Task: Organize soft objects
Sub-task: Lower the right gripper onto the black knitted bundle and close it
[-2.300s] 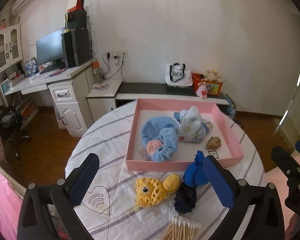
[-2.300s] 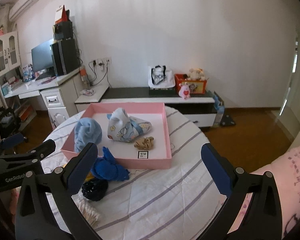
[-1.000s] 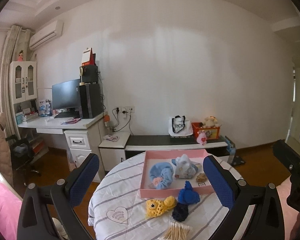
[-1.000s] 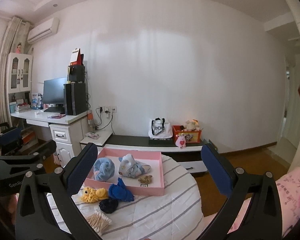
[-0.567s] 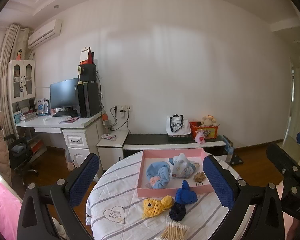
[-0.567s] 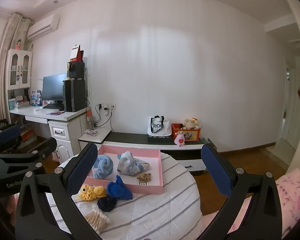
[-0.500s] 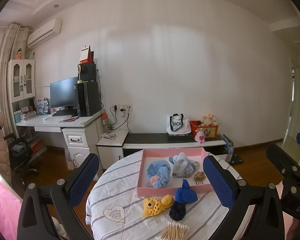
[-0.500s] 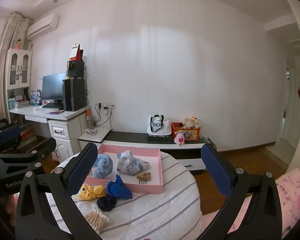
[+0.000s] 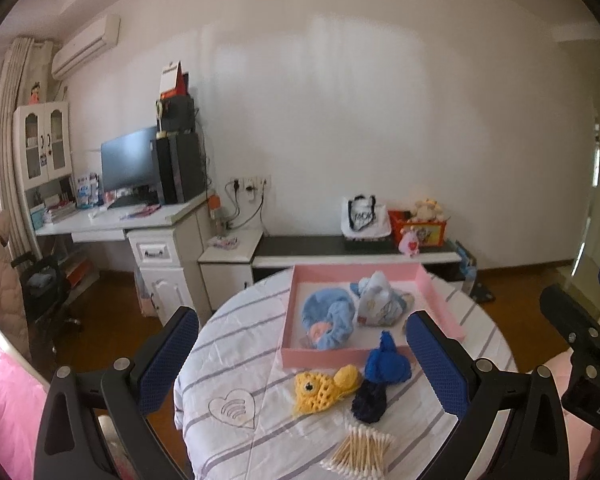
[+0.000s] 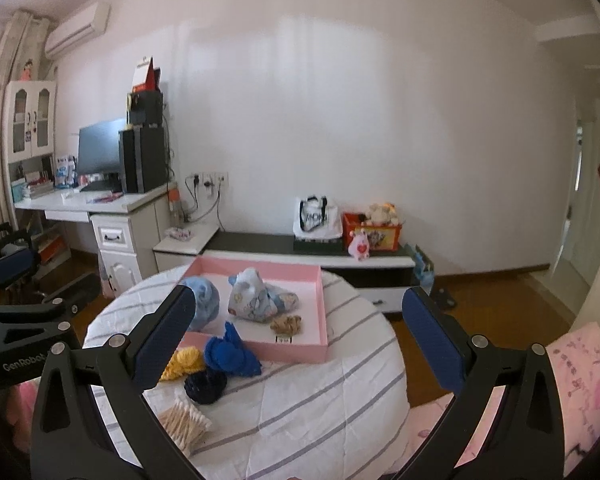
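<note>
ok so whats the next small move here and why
Probably bring the left gripper down toward the yellow crochet fish. Both grippers hang open and empty above the table, and the fish, the blue plush and the dark blue scrunchie lie outside the pink tray.

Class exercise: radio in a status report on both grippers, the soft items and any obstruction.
Left gripper open, empty; right gripper likewise. Yellow knit fish, blue cloth, dark scrunchie outside pink tray. Cotton swabs nearest; no obstruction.
</note>
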Demonstrator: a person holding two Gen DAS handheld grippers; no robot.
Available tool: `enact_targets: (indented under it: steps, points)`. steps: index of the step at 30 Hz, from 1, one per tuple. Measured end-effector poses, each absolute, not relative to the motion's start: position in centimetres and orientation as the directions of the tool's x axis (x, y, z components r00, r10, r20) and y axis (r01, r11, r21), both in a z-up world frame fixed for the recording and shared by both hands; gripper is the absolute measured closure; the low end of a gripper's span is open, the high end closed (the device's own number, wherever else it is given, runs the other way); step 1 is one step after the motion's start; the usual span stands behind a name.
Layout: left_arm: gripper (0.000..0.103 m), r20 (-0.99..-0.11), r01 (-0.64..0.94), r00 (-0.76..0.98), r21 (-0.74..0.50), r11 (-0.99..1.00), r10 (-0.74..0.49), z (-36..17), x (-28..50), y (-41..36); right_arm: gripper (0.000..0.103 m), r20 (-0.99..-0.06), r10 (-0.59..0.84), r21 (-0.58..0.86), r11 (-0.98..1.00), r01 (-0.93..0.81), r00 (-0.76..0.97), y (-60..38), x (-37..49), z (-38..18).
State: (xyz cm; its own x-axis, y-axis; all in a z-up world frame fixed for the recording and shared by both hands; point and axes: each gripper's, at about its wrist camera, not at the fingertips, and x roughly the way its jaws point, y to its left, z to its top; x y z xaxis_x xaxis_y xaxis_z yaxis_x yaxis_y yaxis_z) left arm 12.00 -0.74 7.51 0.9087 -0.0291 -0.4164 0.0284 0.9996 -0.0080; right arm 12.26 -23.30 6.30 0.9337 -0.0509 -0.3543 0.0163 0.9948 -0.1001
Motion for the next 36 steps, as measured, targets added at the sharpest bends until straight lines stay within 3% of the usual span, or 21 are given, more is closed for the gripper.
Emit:
enact_targets:
  steps: [11,20,36]
  points:
    - [0.0,-0.621,0.006,0.784,0.004,1.0,-0.002,2.7,18.5,0.4,0.0,-0.534,-0.039,-0.092,0.996,-0.012,0.845,-22.5,16.5,1.1]
    - [0.0,-0.736,-0.019,0.675,0.047,0.999,0.047,-1.8,22.8,1.5,0.0,-0.663,-0.009,-0.074,0.996,-0.053,0.748,-21.2,19.4,-3.4]
    - [0.0,-0.818,-0.043,0.573,0.022,0.999,0.043,-7.4,25.9,4.9,0.0,-0.794,0.023,-0.074,0.988,-0.134,0.607,-17.5,23.0,-9.2]
